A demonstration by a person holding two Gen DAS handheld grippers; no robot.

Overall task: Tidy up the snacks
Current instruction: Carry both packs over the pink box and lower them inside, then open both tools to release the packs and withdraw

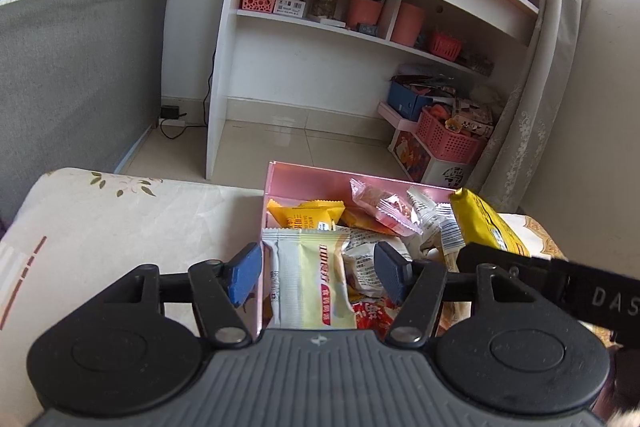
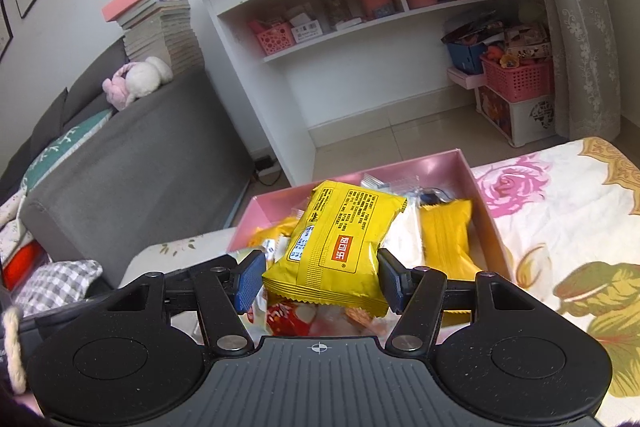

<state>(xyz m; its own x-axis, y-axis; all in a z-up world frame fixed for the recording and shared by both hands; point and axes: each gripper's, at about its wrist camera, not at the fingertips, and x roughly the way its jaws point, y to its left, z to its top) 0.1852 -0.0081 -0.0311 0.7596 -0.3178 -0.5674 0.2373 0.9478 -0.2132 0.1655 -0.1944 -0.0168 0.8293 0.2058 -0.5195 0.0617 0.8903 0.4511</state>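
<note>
**Snack sorting, mid-task: one pack in transit over the box**

While the left gripper (image 1: 318,273) stands over the near left corner of the pink box (image 1: 304,173), its blue pads are parted wide, and a pale cream pack (image 1: 310,283) lies between them without being pressed; nothing is held. Left-wrist view: the box sits at lower centre on a floral cloth (image 1: 120,223). Some seven or eight wrapped snacks can be made out in it, among them one orange pack (image 1: 306,213), one clear red-speckled pack (image 1: 380,205) and the cream pack; the heap overlaps, so an exact count cannot be given. At right the yellow pack (image 1: 486,223) enters, carried by the other tool.

Right-wrist view: the right gripper (image 2: 320,281) is clamped on the yellow pack (image 2: 336,243) at lower centre, both pads pressing its sides, and holds it above the box (image 2: 486,211). One further yellow pack (image 2: 446,243) lies along the box's right wall. No snacks show on the cloth (image 2: 560,211) outside the box.

Judged progress: late, since most snacks are already boxed. What remains is to set down the carried pack, and perhaps to tidy the loose pile.
</note>
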